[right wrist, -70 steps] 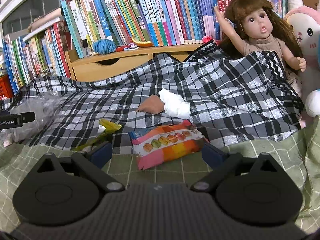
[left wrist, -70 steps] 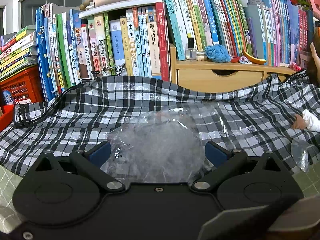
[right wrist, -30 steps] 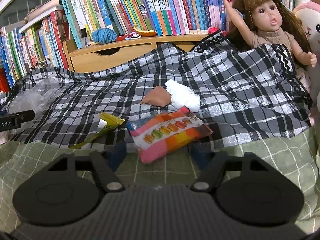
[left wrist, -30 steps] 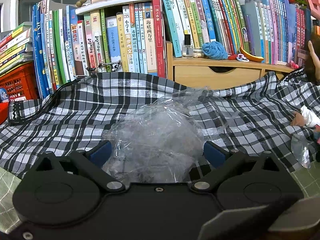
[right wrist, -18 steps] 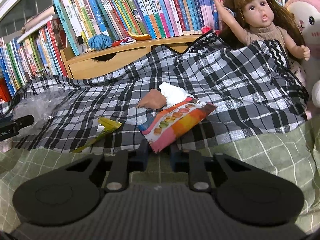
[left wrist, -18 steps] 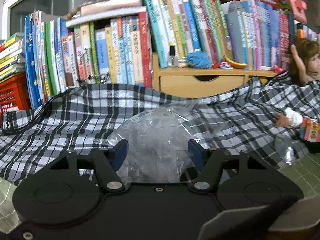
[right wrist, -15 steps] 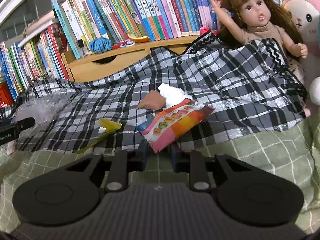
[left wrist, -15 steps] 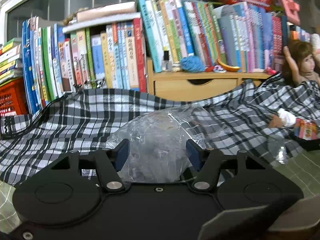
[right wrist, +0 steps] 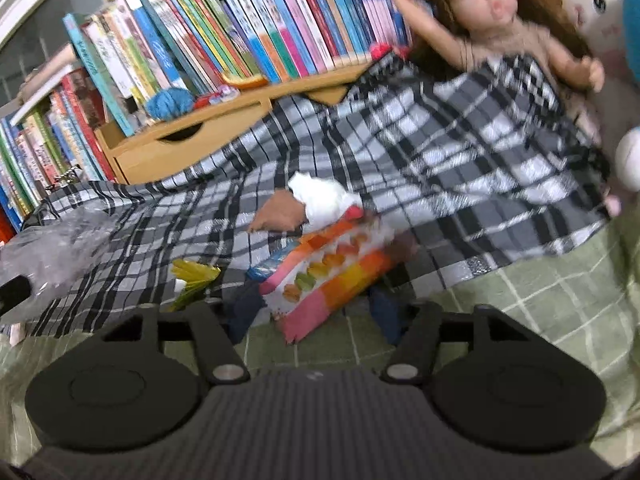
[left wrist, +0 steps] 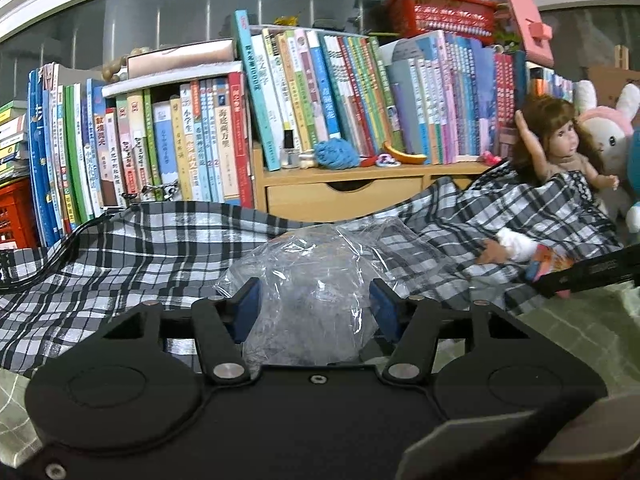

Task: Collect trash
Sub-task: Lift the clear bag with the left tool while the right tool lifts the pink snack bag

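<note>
Two held: left gripper (left wrist: pixel 314 304) closing on crumpled clear plastic bag (left wrist: pixel 316 280); right gripper (right wrist: pixel 312 312) pinching pink-orange snack packet (right wrist: pixel 328 280).
Left: yellow-green wrapper (right wrist: pixel 194 278) at ten o'clock of packet; white tissue wad (right wrist: pixel 324 198) at twelve.

Crinkled clear plastic bag (left wrist: pixel 316 280), glossy with white glints, near. Snack wrapper (right wrist: pixel 326 276) of shiny printed foil, on the right. Woven plaid cloth (left wrist: pixel 132 252), soft and matt, beneath both. Smooth pale wooden drawer unit (left wrist: pixel 344 196), far. Fuzzy blue yarn ball (left wrist: pixel 337 153) on it. Matt black plastic gripper bodies.
</note>
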